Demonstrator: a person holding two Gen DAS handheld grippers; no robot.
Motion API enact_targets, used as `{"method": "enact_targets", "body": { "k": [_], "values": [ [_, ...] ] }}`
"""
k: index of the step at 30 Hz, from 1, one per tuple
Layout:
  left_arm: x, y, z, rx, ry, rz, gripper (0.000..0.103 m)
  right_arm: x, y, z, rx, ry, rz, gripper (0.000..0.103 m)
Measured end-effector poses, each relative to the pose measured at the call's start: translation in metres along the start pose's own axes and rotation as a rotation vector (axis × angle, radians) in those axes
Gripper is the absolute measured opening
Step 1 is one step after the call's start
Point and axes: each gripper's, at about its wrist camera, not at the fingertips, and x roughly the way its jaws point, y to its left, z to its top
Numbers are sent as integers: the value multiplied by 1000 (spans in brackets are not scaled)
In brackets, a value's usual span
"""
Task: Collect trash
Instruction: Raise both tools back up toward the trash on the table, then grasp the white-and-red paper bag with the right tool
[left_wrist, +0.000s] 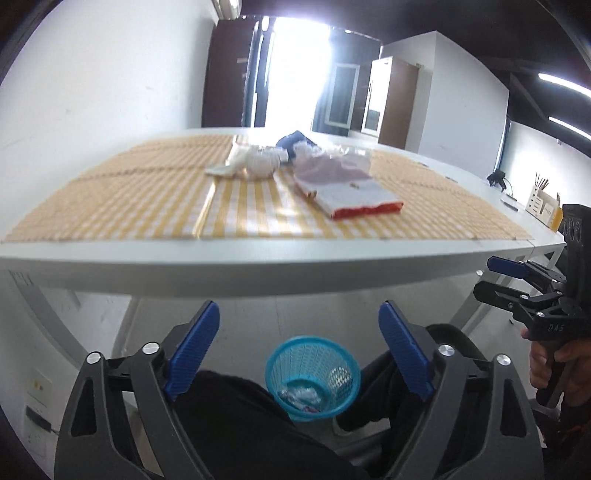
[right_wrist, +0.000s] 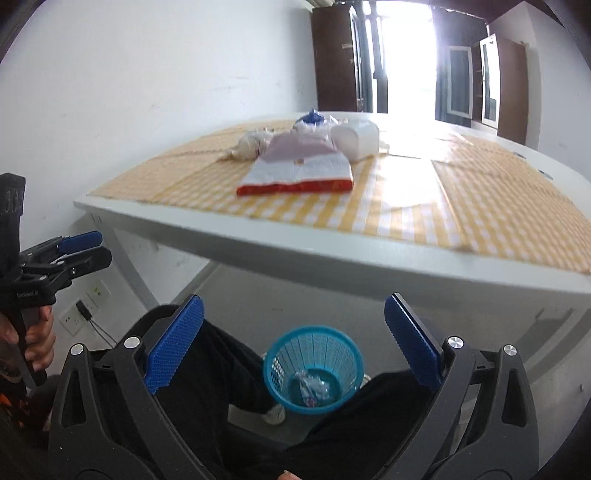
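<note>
Left wrist view: the left tool (left_wrist: 299, 347) hung with its blue pads wide apart and nothing between them, above a blue mesh basket (left_wrist: 313, 373) on the floor.
Crumpled wrappers (left_wrist: 300, 395) lay in the basket, between the person's dark-trousered legs. On the table (left_wrist: 258, 266), a red-edged white bag (left_wrist: 351, 195), a white crumpled bag (left_wrist: 255, 162) and a blue item (left_wrist: 291, 142) lay on the checked cloth (left_wrist: 110, 199). Right wrist view: the right tool (right_wrist: 293, 339) was likewise spread and empty over the same basket, the red-edged bag beside a white carton (right_wrist: 356, 140).
</note>
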Motion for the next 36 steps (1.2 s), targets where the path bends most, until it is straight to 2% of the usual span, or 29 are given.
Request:
{"method": "enact_targets", "body": {
  "k": [8,15,21,26,29,31,36],
  "values": [
    [1,19,44,-35,-57,43,95,14,-4,45,26,-51,-5,94],
    [27,41,84,-19,-43,91,97,45,-11,83,25,-31,-18,94],
    [64,59,113,-5,36,119,97,79,-25,105,64,24,-11,94],
    [91,72,138,39,95,145,96,107,-31,120,70,93,5,86],
    [111,77,154,54,132,129,96,120,-34,128,73,124,7,84],
    [125,78,162,68,162,121,94,128,-34,134,61,143,-13,77],
    [165,75,174,164,244,127,90,149,-37,142,72,204,9,70]
  ]
}}
